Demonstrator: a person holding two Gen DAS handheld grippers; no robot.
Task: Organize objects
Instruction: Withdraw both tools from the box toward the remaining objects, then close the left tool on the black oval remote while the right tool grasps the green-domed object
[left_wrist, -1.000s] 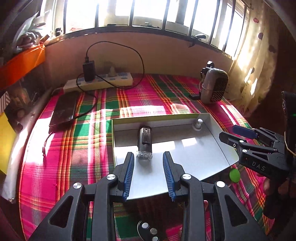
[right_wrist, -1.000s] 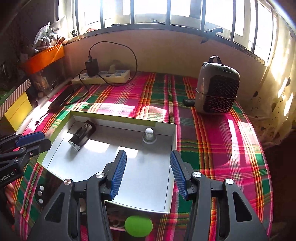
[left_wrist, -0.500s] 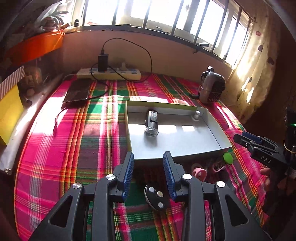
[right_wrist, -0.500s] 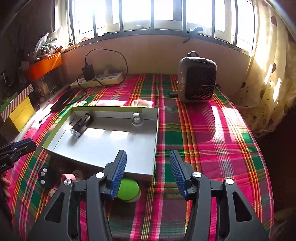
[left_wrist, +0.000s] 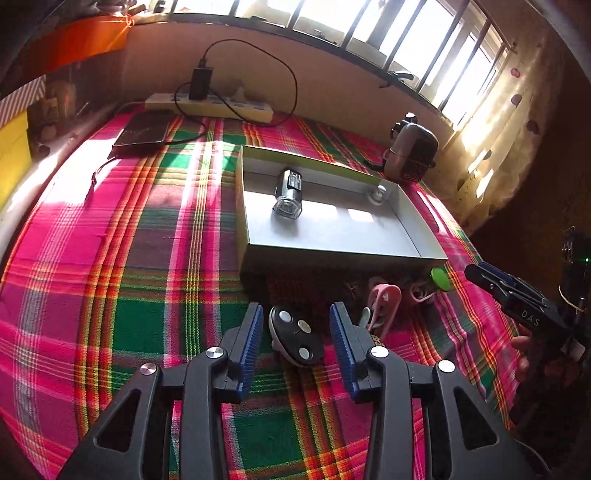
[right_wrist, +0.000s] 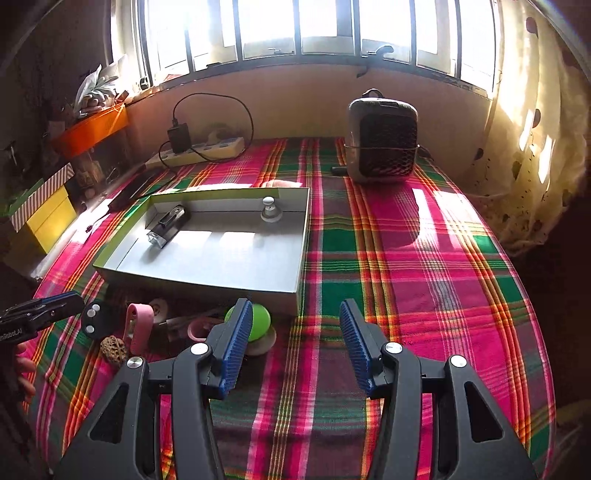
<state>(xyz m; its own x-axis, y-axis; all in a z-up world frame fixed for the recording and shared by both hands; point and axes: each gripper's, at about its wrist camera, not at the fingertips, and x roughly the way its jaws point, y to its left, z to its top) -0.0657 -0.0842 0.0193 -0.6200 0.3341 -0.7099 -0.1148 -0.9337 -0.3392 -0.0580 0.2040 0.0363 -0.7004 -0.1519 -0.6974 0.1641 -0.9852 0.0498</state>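
The left gripper (left_wrist: 295, 332) has just been opening; its blue pads stand apart around a black oval remote with 3 silver buttons (left_wrist: 294, 336), not pressing it. Ahead lies a shallow grey cardboard tray (left_wrist: 332, 254) holding a small black torch (left_wrist: 288, 194). The right gripper (right_wrist: 295, 347) is apart and empty, a green round ball (right_wrist: 258, 323) just behind its left pad on the plaid-covered counter (right_wrist: 406, 258).

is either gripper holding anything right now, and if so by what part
Nothing is held. The left gripper has just been opening; the black remote lies between its pads on the cloth, ungripped. The right gripper is open over bare cloth.
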